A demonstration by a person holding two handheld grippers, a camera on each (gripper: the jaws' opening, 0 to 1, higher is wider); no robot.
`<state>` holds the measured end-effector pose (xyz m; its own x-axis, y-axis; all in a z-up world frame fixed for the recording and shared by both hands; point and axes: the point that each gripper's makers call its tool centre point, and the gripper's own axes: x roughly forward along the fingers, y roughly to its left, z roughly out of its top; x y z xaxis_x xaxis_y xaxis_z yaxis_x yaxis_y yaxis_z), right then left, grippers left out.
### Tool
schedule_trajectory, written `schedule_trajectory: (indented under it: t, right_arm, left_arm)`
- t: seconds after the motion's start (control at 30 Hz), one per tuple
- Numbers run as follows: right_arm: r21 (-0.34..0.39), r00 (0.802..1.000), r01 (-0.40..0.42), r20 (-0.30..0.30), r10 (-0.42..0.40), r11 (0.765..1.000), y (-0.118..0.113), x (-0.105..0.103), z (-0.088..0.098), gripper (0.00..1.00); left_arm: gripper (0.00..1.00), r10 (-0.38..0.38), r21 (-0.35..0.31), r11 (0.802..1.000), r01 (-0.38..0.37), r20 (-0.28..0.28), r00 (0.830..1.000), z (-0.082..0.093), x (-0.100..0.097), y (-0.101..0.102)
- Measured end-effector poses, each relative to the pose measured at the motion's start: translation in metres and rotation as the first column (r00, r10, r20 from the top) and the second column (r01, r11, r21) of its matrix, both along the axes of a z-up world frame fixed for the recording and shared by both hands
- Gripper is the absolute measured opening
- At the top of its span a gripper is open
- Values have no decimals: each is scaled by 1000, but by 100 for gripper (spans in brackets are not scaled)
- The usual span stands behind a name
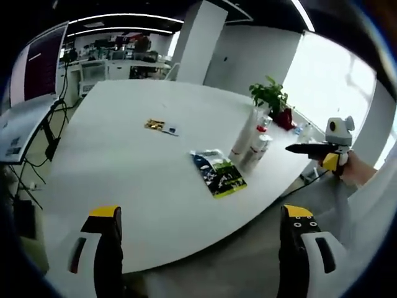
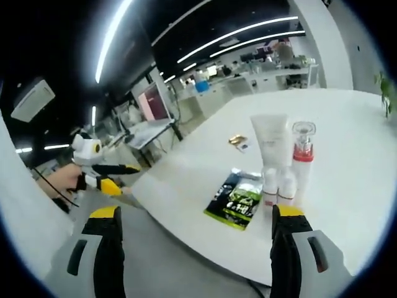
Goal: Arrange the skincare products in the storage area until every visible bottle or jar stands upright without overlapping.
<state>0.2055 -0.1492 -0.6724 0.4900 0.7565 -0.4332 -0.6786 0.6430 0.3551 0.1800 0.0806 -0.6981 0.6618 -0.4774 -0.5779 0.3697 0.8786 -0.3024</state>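
Skincare products stand in a tight cluster on the white table (image 2: 347, 161): a tall white tube (image 2: 271, 139), a clear bottle with a red collar (image 2: 303, 155), and two small white bottles (image 2: 278, 186) in front. In the left gripper view the tube (image 1: 245, 133) and the red-collared bottle (image 1: 257, 149) stand near the table's right edge. My right gripper (image 2: 198, 248) is open, off the table's edge and short of the cluster. My left gripper (image 1: 201, 248) is open over the floor before the table. Each gripper shows in the other's view, hand-held: right gripper (image 1: 313, 149), left gripper (image 2: 102, 171).
A dark green flat packet (image 2: 237, 198) lies on the table just in front of the bottles, also packet (image 1: 217, 174). A small yellow packet (image 1: 155, 125) lies farther in. A potted plant (image 1: 273, 99) stands behind the products. Desks and monitors fill the room beyond.
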Motion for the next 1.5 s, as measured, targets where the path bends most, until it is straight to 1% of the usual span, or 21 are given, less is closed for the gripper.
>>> schedule_trajectory:
  t: [0.13,0.37,0.53,0.63,0.7,0.77,0.87,0.97,1.13,1.23,1.3,1.37,1.43,1.5]
  right_arm:
    - [-1,1000,-6,-2,6,1000,1,-1,-2,99]
    - [7,1000,0,-4,0,1000,0,1,-4,97]
    - [26,1000,12,-8,-12,1000,-2,2,-2,97]
    - [29,1000,17,-12,-17,999,-2,2,-2,97]
    - [28,1000,17,-14,-16,999,-1,2,-3,97]
    - [26,1000,18,-10,-18,1000,-1,2,-3,97]
    - [27,1000,24,-12,-24,999,-2,3,-3,97]
    - [28,1000,26,-10,-26,999,-2,3,-2,97]
    - [6,999,37,-4,-37,999,-4,4,-5,97]
    - [1,999,35,-2,-35,999,-4,4,-5,97]
    - [-4,999,39,-1,-39,999,-6,5,-6,96]
    - [-3,999,45,0,-45,999,-6,5,-6,96]
    - [-1,999,53,-2,-53,999,-8,6,-6,96]
    - [1,998,57,-5,-57,998,-8,7,-6,97]
  left_arm:
    - [99,5,-16,1000,-5,2,1000,1,3,-2]
    - [99,19,-16,1000,-19,-1,1000,-1,11,0]
    - [99,18,-4,1000,-18,-2,1000,2,18,-3]
    - [97,13,12,1000,-13,-9,1000,-1,24,-4]
    - [96,14,44,999,-13,-28,1000,-5,28,-4]
    - [97,9,46,999,-7,-36,999,-6,32,-6]
    - [96,5,47,999,-3,-42,999,-7,38,-9]
    - [95,-9,63,998,12,-49,999,-11,47,-10]
    - [92,-23,79,997,27,-54,998,-12,65,-18]
    - [90,-36,94,995,41,-53,998,-15,82,-22]
    - [89,-50,105,993,55,-54,997,-17,89,-25]
    - [89,-79,116,990,86,-65,995,-22,96,-32]
    - [88,-91,131,986,101,-80,993,-29,102,-34]
    - [87,-105,132,984,116,-88,991,-33,108,-39]
